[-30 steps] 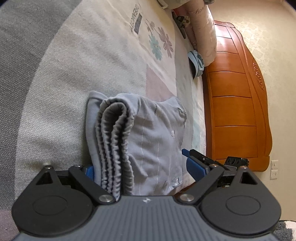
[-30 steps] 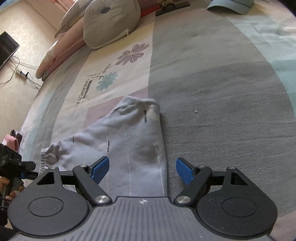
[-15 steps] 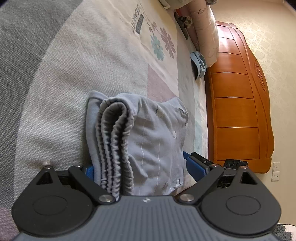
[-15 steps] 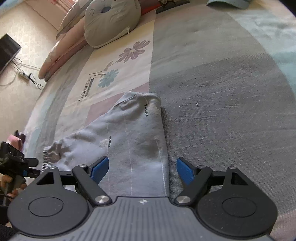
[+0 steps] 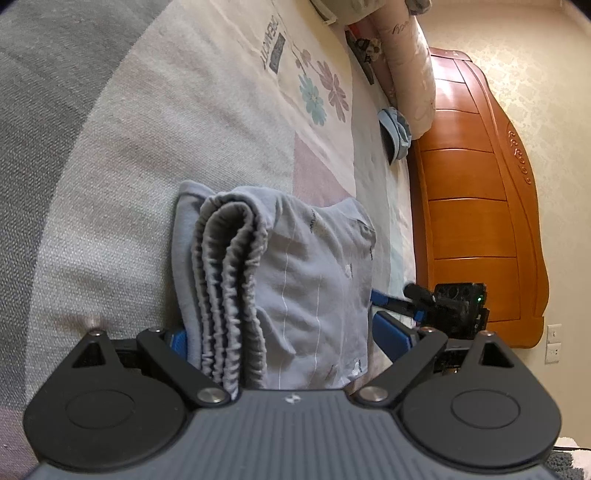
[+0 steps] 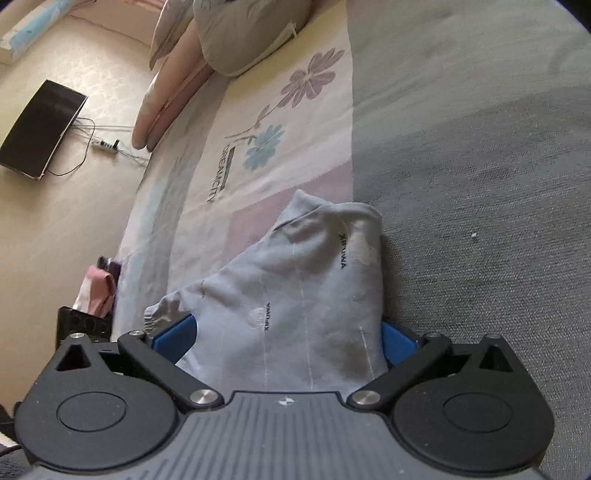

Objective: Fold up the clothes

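Two grippers work one grey garment point(image 5: 314, 280) that lies on the bed point(image 5: 110, 184), already doubled over itself, with its gathered elastic band stacked in several layers at one end. The left gripper point(image 5: 280, 343) straddles that banded end with its blue pads spread wide, cloth between them but not pinched. The right gripper point(image 6: 288, 339) straddles the opposite edge, and its jaws also stand apart, one pad at each side of the cloth.

Judging by this, either a fresh fold is about to be taken or a finished one has just been let go; the pictures fit both. Whichever it is, the layers of the band should stay squared on each other, and any grasp should catch all the layers together so none slides out.

Underneath is a woven bedspread point(image 6: 480, 184) in grey and cream with printed flowers, rough enough to hold the cloth in place. A wooden headboard point(image 5: 480, 221), pillows point(image 6: 251, 33) and a blue cap point(image 5: 397, 133) lie beyond, with a dark screen point(image 6: 40, 129) on the wall.
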{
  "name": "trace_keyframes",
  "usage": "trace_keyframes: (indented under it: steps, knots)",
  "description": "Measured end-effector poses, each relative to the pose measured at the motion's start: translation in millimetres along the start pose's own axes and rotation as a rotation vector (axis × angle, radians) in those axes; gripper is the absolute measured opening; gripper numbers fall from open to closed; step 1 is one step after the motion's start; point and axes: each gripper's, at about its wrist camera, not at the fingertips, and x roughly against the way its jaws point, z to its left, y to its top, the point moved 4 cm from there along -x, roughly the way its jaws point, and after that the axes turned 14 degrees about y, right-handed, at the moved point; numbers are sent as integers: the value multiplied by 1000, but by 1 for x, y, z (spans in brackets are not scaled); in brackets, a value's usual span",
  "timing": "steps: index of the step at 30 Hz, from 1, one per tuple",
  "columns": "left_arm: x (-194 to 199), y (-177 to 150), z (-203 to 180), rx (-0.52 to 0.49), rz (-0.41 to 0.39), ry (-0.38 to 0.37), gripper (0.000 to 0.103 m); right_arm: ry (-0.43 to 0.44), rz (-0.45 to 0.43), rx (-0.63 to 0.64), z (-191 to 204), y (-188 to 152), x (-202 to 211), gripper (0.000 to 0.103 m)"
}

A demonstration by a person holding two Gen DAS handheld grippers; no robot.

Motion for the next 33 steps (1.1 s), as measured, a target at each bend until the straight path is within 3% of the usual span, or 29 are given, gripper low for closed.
trace_keyframes:
  steps: [6, 12, 18, 25, 30, 33]
  knots:
    - [1, 0, 2, 4, -11, -8, 94, 122, 41, -63, -9, -14, 7, 103]
    - [1, -3, 1, 13, -21, 3, 94, 164, 44, -59, -5, 15, -19, 103]
    - [5, -7, 7, 52, -23, -13, 94, 222, 94, -58, -2, -7, -14, 103]
    - [-3, 6, -7, 7, -21, 25, 95, 248, 33, -71, -1, 6, -25, 103]
    - [2, 0, 6, 42, -29, -17, 93, 283, 41, -25, 0, -9, -16, 103]
    - [-4, 8, -7, -4, -51, 24, 94, 301, 5, -49, -4, 1, -21, 103]
